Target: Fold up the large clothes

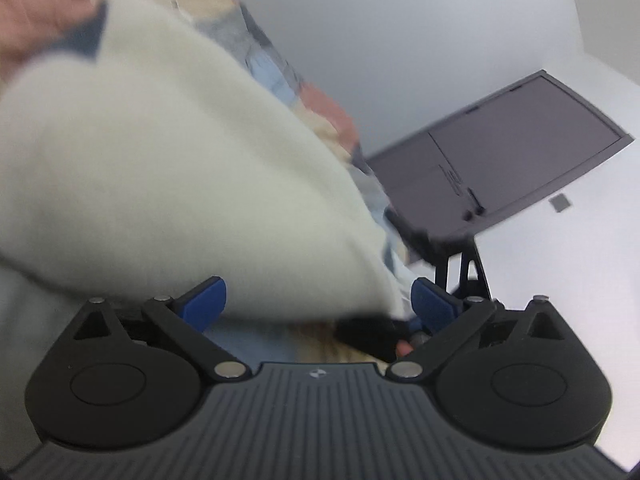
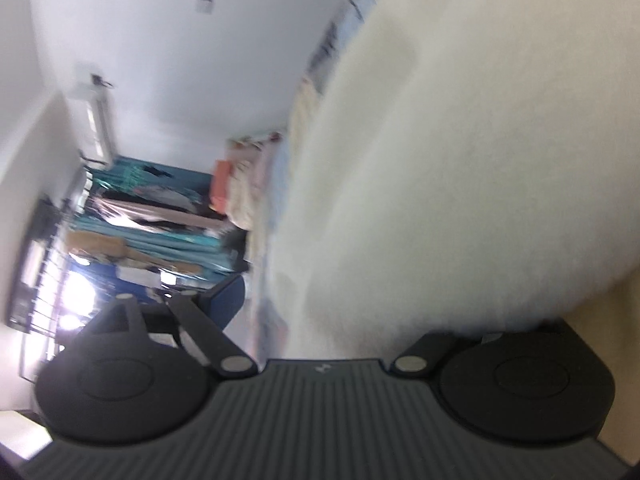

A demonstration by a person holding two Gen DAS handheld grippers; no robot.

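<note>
Between the two grippers a cream fleece garment (image 1: 168, 168) fills most of both views, bulky and soft, lying over a patterned bedspread (image 1: 276, 76) whose blue, peach and tan patches show along its far edge. It looks bunched rather than flat, and no crisp fold line is visible, so the folding seems to be at an early or middle stage, with smoothing and further folds probably to come; blur makes a firmer judgement unsafe.

The left gripper (image 1: 320, 300) stands with its blue pads (image 1: 204, 300) wide apart, and the garment's lower edge hangs just ahead of them without being pinched. The right gripper (image 2: 320, 312) also looks spread, with one blue pad (image 2: 230, 292) clear at the left, but its other finger is buried under the fleece (image 2: 460, 160), so no clamp on the cloth can be seen.

The left wrist view alone shows a dark blue trim (image 1: 90, 36) at the garment's upper corner, a blurred pinkish patch (image 1: 36, 4) beside it, and a dark panelled door (image 1: 520, 152) in the pale wall. The right wrist view alone shows a rack of hanging clothes (image 2: 160, 216), a wall air conditioner (image 2: 96, 120) and a bright barred window (image 2: 60, 280).
</note>
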